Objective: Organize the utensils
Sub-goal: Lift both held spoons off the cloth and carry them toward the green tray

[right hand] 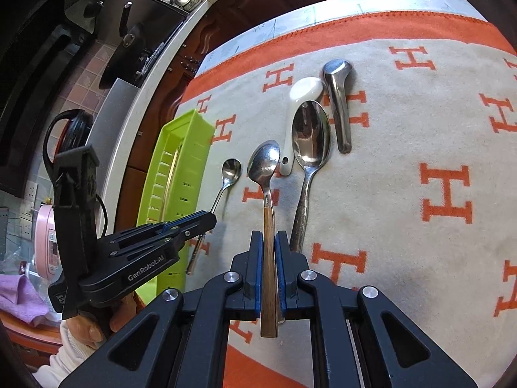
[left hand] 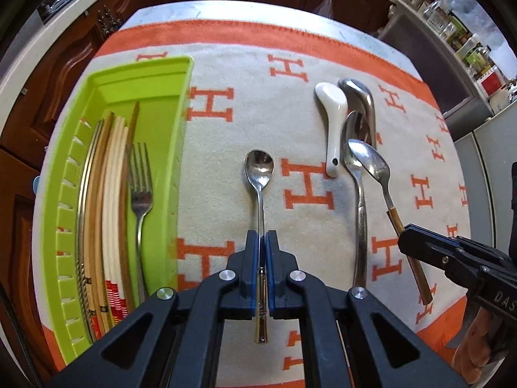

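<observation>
My left gripper (left hand: 261, 239) is shut on the thin handle of a small steel spoon (left hand: 259, 168); both also show in the right wrist view, the gripper (right hand: 206, 218) and the spoon (right hand: 231, 169). My right gripper (right hand: 269, 242) is shut on the wooden handle of a steel spoon (right hand: 265, 161), seen in the left wrist view too (left hand: 371, 161). A green tray (left hand: 161, 97) at the left holds several chopsticks (left hand: 110, 194) and a fork (left hand: 140, 181). A large steel spoon (right hand: 310, 135), a white ceramic spoon (right hand: 303, 93) and a steel soup spoon (right hand: 337, 97) lie on the cloth.
An orange and cream cloth with H marks (right hand: 446, 190) covers the table. Brown cabinets (left hand: 64, 74) stand beyond the far edge. A counter with jars (left hand: 458, 32) is at the right, a pink appliance (right hand: 47, 239) at the left.
</observation>
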Available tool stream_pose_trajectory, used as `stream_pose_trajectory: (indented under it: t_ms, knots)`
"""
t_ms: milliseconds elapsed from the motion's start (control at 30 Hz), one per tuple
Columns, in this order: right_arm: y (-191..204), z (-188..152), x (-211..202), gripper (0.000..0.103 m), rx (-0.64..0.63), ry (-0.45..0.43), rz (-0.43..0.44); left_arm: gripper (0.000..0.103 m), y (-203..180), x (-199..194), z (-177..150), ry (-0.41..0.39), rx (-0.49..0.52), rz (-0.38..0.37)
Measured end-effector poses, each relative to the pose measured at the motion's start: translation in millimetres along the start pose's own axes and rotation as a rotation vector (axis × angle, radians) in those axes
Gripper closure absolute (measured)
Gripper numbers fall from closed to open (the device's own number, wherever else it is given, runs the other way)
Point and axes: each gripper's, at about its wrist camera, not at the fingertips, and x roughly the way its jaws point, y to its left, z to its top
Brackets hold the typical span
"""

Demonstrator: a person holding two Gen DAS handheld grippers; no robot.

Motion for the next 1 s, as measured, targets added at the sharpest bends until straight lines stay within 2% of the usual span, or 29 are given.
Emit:
stream_pose_trajectory:
  t_ms: [167,533,833,900,1000]
  knots:
    - [11,-1,-12,0.096,-0.019,-0.017,0.020,0.103,11,-24,-4,-0.065,-0.011,-0.016]
    - [32,-6,-22,0.096,-0.046,-0.020,0.031,0.103,27,-42,-8,-0.120,-0.020,-0.043]
    - [64,-1,-33,0.096,-0.093,-0.035,0.059,0.103,39,-95,-10,-0.242,-0.018,-0.056]
    - [74,-1,-35,0.096,-0.112,-0.038,0.060,0.103,44,-99,-11,-0.241,-0.028,-0.054]
    - [86,-1,-35,0.096,-0.129,-0.031,0.064,0.103,52,-90,-11,-0.181,-0.039,-0.091]
